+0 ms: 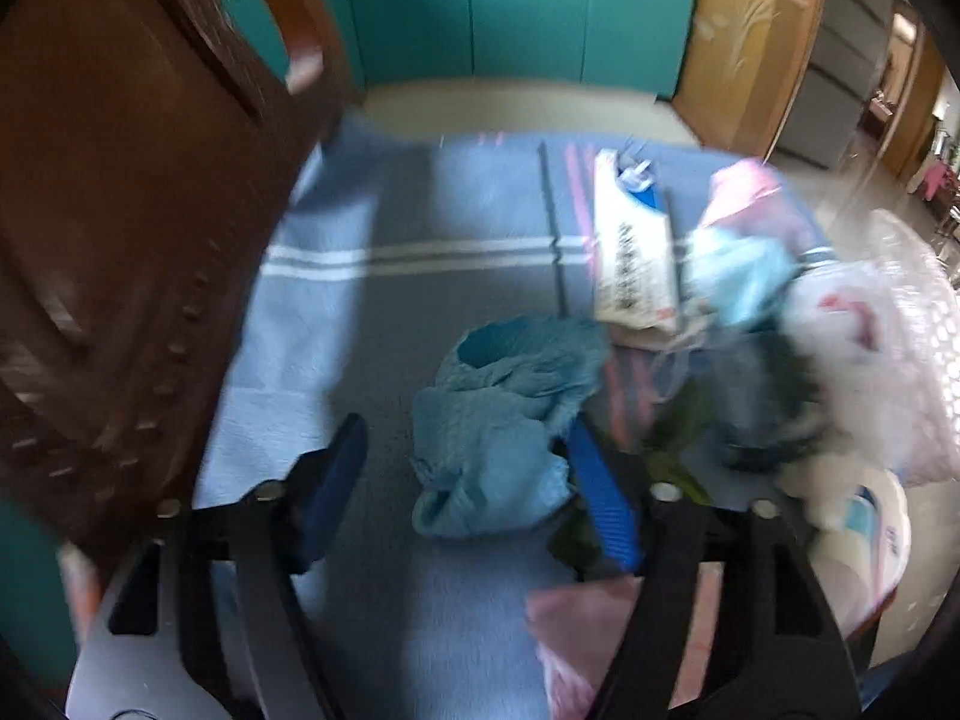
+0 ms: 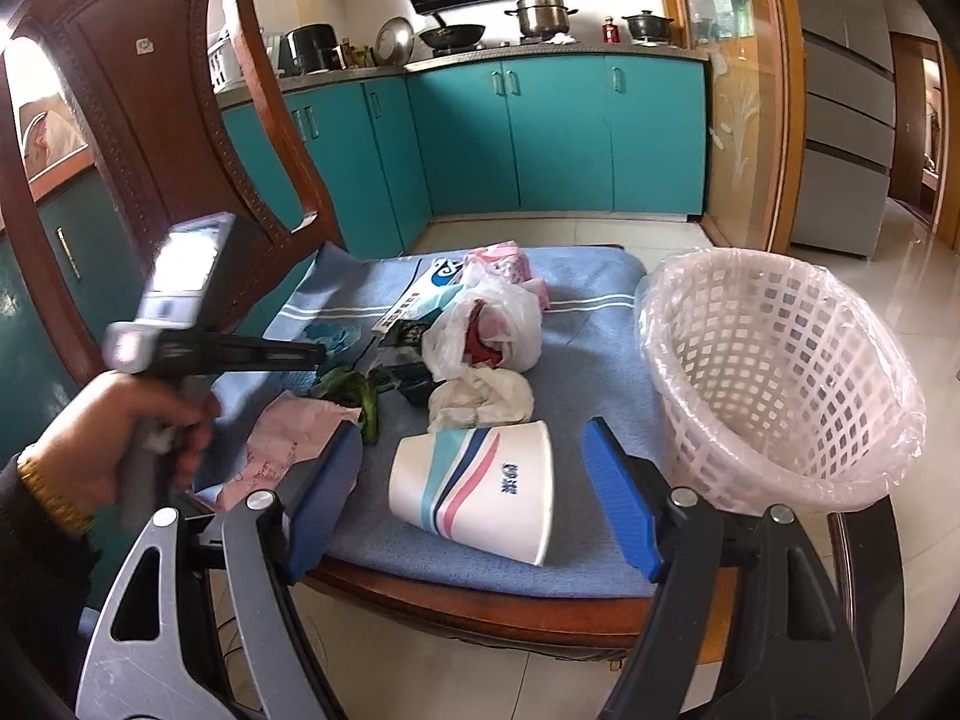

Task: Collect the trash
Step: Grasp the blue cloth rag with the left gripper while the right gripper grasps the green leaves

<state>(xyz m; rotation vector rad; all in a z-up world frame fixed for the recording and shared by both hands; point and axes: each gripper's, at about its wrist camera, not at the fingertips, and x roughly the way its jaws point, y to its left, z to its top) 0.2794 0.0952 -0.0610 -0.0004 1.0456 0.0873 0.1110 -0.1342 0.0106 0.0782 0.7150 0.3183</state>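
1. The paper cup (image 2: 474, 489) lying on its side in front of my right tool, lower middle of the frame, has small dark-blue printed characters, too small for me to read.
2. The white packet (image 1: 633, 258), right of centre in my left view, carries dark print, blurred beyond reading.

bare blue cushion (image 2: 600, 324) between litter and basket (image 2: 774, 372); chair back (image 2: 138, 138) blocks the left.
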